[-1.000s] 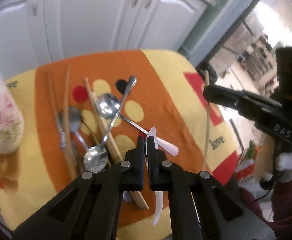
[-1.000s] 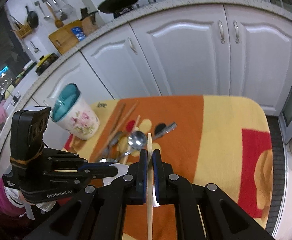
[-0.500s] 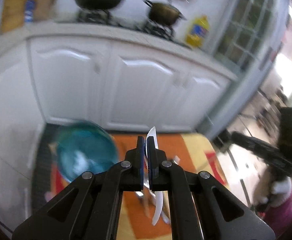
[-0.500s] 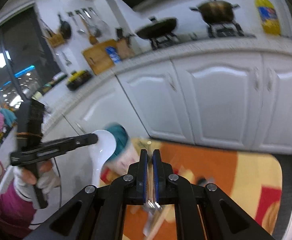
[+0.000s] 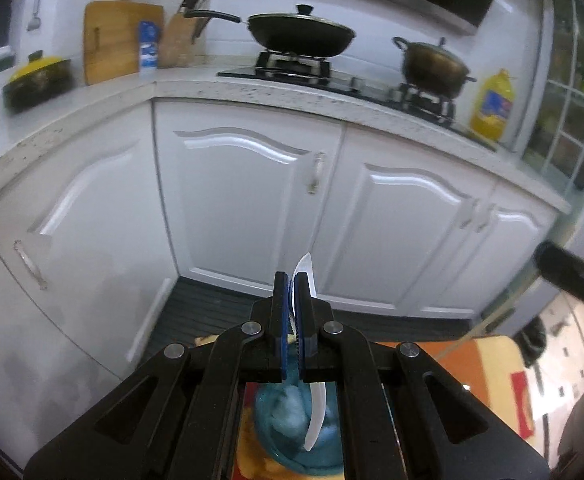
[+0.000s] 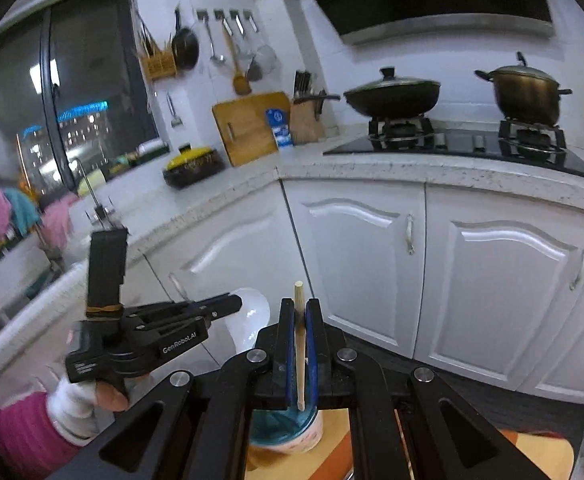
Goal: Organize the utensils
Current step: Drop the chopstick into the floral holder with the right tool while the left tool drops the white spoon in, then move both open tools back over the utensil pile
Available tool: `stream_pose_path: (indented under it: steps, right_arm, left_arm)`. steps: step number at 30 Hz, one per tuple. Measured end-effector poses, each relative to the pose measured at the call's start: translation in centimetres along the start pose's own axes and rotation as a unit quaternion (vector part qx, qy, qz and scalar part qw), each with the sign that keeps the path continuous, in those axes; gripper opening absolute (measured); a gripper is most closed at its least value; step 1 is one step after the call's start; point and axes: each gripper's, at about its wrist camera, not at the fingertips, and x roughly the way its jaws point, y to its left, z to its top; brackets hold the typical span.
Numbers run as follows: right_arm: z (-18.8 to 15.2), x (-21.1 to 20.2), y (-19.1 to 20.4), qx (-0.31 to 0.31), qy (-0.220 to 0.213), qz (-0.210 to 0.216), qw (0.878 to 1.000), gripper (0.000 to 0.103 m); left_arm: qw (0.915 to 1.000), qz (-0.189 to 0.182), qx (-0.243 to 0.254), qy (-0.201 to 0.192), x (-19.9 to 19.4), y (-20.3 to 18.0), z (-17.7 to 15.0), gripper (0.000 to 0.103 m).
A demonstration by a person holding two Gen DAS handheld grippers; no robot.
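Note:
My left gripper [image 5: 291, 280] is shut on a white spoon [image 5: 317, 408]. Its thin end hangs down over the teal mouth of a flowered cup [image 5: 284, 428] right below the jaws. In the right wrist view my right gripper [image 6: 299, 306] is shut on a wooden chopstick [image 6: 299, 296] that stands upright, its lower end above the same cup [image 6: 292, 434]. To the left there, the left gripper [image 6: 234, 304] holds the spoon [image 6: 254, 314] by its bowl end. The right gripper [image 5: 548, 258] and its chopstick [image 5: 472, 336] show at the right edge of the left wrist view.
The orange and yellow tablecloth [image 5: 488, 364] lies under the cup. White cabinet doors [image 5: 252, 200] stand close behind the table. A wok [image 6: 392, 96], a pot [image 6: 526, 88] and a yellow bottle [image 5: 492, 106] are on the counter. A gloved hand [image 6: 76, 400] with a pink sleeve holds the left gripper.
Both grippers have lifted off the table with the spoon and the chopstick and tilted upward. The loose utensils have dropped out of view, and the cup now sits under both jaws.

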Motion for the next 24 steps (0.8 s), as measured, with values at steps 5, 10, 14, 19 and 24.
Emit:
stream_pose_path:
  steps: [5,10,14,19,24]
  right_arm:
    - [-1.6,5.2,-0.7,0.002,0.041,-0.002,0.999,0.005]
    - [-3.6,9.1,-2.2,0.030,0.087,0.008,0.996,0.005]
    - [-5.0,10.6,-3.5,0.059,0.114,0.016,0.992,0.005]
    - [-5.9,9.4,-4.2,0.080,0.114,0.019,0.990,0.042]
    - [-6.6,7.9,-4.2,0.081,0.114,0.015,0.990,0.043]
  left_arm:
    - [0.9999,0.014,0.007,0.001,2.1,0.1,-1.4,0.001]
    - [0.9997,0.023,0.010,-0.002,2.7,0.4,-2.5,0.003]
    - [0.9998,0.018,0.007,0.003,2.4,0.6,-2.8,0.003]
    - [0.9999,0.008,0.003,0.010,1.5,0.9,-3.5,0.003]
    - [0.9998,0.002,0.001,0.018,0.6,0.8,-4.0,0.010]
